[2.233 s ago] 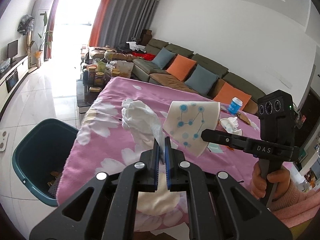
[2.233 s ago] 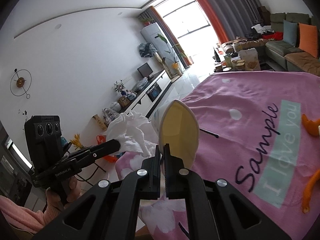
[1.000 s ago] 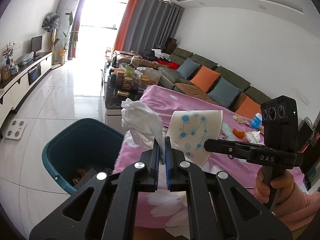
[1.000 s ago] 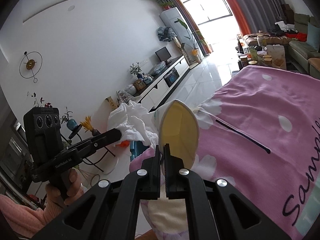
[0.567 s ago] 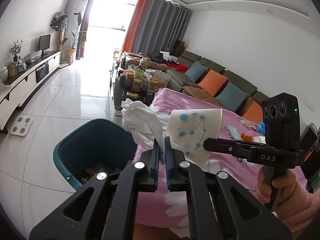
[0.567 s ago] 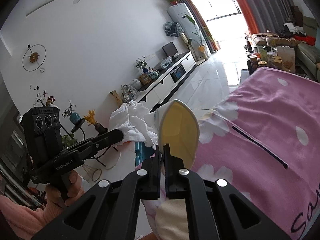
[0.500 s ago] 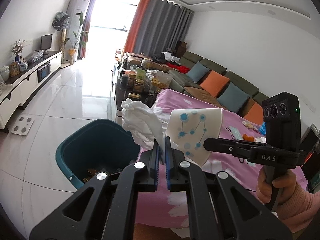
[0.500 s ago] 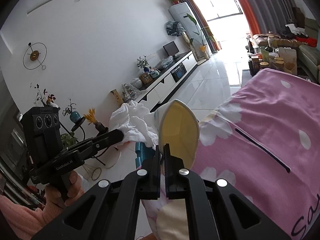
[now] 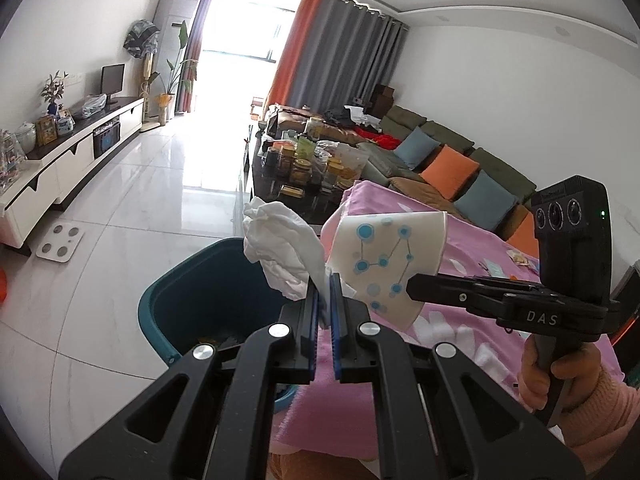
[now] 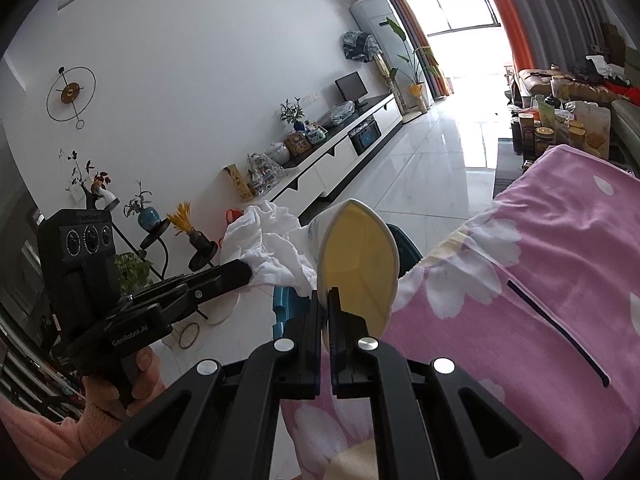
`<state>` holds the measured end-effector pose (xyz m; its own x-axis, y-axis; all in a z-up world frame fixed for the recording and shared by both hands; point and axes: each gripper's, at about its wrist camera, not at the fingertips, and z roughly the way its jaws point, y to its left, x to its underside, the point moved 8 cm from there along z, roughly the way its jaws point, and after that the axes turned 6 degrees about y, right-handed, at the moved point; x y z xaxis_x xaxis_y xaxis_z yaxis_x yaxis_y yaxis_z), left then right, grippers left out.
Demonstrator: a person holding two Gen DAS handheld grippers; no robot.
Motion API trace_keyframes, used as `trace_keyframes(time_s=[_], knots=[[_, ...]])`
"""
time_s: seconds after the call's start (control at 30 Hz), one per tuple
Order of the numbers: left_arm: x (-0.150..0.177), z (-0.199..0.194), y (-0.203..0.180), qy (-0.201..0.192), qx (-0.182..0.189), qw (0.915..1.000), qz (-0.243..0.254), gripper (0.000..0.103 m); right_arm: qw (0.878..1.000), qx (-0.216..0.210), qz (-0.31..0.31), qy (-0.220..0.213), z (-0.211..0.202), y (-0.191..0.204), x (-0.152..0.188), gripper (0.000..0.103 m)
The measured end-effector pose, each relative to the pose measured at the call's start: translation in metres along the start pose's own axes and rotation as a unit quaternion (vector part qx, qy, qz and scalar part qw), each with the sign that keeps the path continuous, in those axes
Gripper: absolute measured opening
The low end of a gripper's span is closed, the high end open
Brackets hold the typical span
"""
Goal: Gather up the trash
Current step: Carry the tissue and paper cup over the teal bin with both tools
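Observation:
My left gripper [image 9: 324,284] is shut on a crumpled white tissue [image 9: 282,250], held in the air over the near rim of the teal trash bin [image 9: 188,300]. My right gripper [image 10: 325,298] is shut on the rim of a squashed paper cup [image 10: 356,264], white with blue dots outside [image 9: 388,264] and yellow inside. Cup and tissue hang side by side at the corner of the pink-covered table [image 9: 460,344]. The tissue [image 10: 268,252] and the left gripper's fingers [image 10: 224,276] also show in the right wrist view, where the bin [image 10: 290,308] is mostly hidden behind the cup.
The bin stands on a glossy white tile floor [image 9: 132,208] and holds some scraps. A dark coffee table [image 9: 296,172] loaded with jars lies beyond, then a sofa [image 9: 452,160]. A white TV cabinet [image 9: 68,156] lines the left wall; a scale [image 9: 60,242] lies on the floor.
Both grippers have swung left with the tissue and the cup, from over the pink table towards the bin, which now sits right below the tissue. Both grips are unchanged.

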<state>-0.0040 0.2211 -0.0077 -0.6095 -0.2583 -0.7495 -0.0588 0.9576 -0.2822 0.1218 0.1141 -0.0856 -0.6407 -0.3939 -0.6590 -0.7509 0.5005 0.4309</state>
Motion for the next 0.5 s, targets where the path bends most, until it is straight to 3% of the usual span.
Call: trace_keyframes(time_s=[0.5], knots=[[0.004, 0.018, 0.012, 0.012, -0.020, 0.9996, -0.015, 0.006, 1.000, 0.008, -0.008, 0.025, 0.029, 0.005, -0.010, 0.002]])
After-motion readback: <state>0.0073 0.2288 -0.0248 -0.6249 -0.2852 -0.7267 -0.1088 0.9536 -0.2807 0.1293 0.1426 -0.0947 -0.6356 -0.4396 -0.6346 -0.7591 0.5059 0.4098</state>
